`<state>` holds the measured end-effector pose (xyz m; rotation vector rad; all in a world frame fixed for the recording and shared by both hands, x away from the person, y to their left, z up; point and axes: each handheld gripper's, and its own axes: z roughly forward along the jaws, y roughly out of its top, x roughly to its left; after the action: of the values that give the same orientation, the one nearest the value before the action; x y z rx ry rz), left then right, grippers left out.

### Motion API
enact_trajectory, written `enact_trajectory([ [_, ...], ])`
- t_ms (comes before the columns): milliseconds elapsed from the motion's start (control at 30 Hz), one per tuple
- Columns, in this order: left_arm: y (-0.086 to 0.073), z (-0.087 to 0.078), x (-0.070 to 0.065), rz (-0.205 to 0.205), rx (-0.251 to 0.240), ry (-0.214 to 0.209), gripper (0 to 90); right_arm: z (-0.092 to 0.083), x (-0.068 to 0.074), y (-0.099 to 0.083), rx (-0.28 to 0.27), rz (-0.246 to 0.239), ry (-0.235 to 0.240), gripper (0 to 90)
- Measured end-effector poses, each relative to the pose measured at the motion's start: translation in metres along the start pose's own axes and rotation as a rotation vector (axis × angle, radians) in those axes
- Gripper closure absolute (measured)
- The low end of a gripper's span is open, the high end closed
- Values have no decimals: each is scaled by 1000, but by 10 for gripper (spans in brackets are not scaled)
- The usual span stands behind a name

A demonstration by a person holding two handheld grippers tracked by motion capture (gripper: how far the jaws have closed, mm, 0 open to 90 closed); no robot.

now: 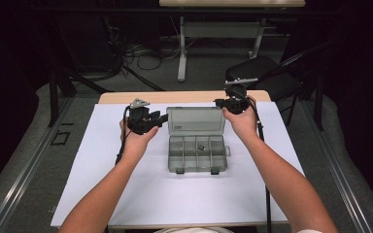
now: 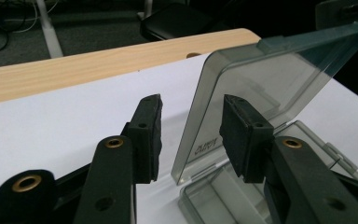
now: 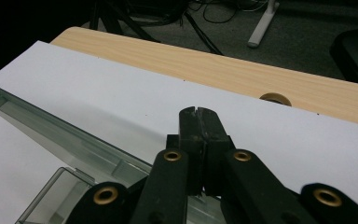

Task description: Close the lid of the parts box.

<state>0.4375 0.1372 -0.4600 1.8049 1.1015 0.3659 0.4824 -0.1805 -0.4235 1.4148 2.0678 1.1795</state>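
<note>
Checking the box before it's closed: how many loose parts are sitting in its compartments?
1. A small dark part lies in a back-row compartment of the organizer box, right of centre. The tinted plastic could hide other small pieces.

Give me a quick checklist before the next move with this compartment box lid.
1. Lid raised, near upright: ok.
2. Left hand-held gripper open, straddling the lid's edge: ok.
3. Left pads touching lid: not ok, gaps on both sides.
4. Right hand-held gripper shut at the lid's right corner; whether it pinches the lid: cannot tell.
5. Small dark part sits in a compartment of the box: ok.
6. Front latches undone: ok.
</note>
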Motion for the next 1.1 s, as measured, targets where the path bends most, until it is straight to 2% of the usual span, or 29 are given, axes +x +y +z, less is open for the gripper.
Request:
enact_trajectory([
  [167,0,-7,-2,-39,16,-22,581,0,1,-1,-3,-2,6,894],
  [367,0,-12,-8,-63,45,-38,674,0,3,-3,-3,-11,13,894],
  [600,1,-12,-20,-33,61,-42,787,0,3,-5,-1,-8,19,897],
  [733,0,-7,-24,-27,91,-40,838,0,4,-6,4,-13,24,900],
  [867,-1,-3,-24,-41,118,-53,881,-1,4,-7,6,-16,33,900],
  [1100,-1,1,-26,-56,115,-64,900,-4,6,-10,8,-23,44,900],
])
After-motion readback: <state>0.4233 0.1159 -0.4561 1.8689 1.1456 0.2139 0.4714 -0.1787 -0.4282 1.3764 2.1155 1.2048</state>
